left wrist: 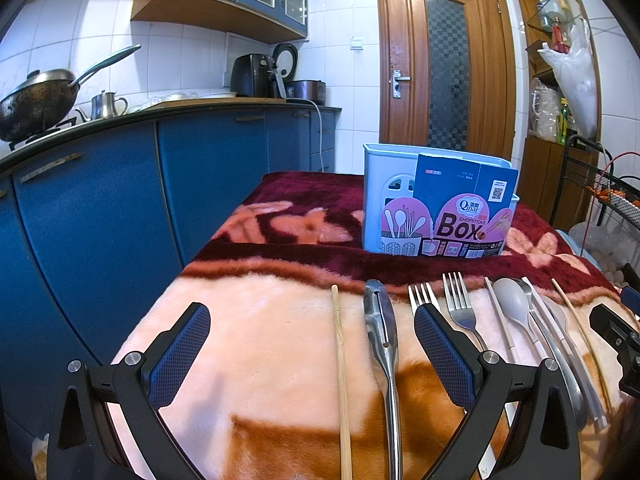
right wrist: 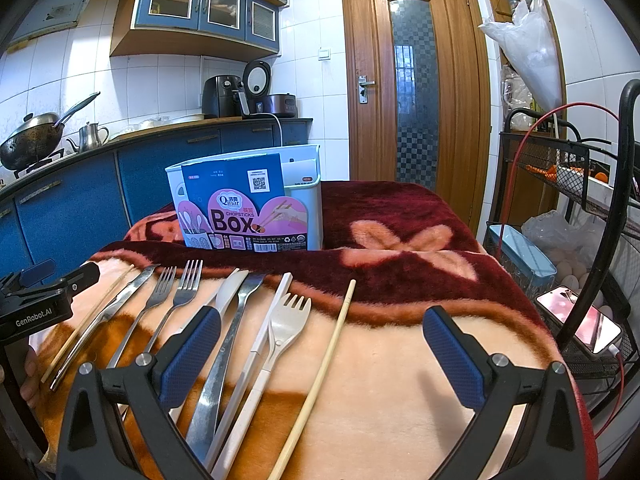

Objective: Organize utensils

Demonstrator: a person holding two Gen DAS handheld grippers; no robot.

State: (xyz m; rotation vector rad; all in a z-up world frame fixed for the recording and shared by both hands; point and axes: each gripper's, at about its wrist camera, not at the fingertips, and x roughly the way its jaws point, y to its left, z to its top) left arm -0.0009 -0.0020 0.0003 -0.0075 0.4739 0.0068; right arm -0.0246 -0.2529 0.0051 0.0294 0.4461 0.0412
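Observation:
A row of utensils lies on a pink and maroon blanket [left wrist: 260,320]. My left gripper [left wrist: 312,344] hovers open over a bamboo chopstick [left wrist: 340,360] and a metal peeler [left wrist: 382,336]; two metal forks [left wrist: 460,300] and a beige spoon [left wrist: 514,308] lie to its right. My right gripper [right wrist: 322,344] is open above a metal handle [right wrist: 236,332], a white chopstick [right wrist: 268,328], a beige fork [right wrist: 288,316] and another bamboo chopstick [right wrist: 332,352]. A light blue chopsticks box [left wrist: 436,200] [right wrist: 248,200] stands upright behind the row. Neither gripper holds anything.
Blue kitchen cabinets [left wrist: 100,220] run along the left, with a wok [left wrist: 36,104] on the counter. A black wire rack [right wrist: 580,184] with a phone [right wrist: 580,320] stands right of the table. A wooden door [right wrist: 416,80] is behind.

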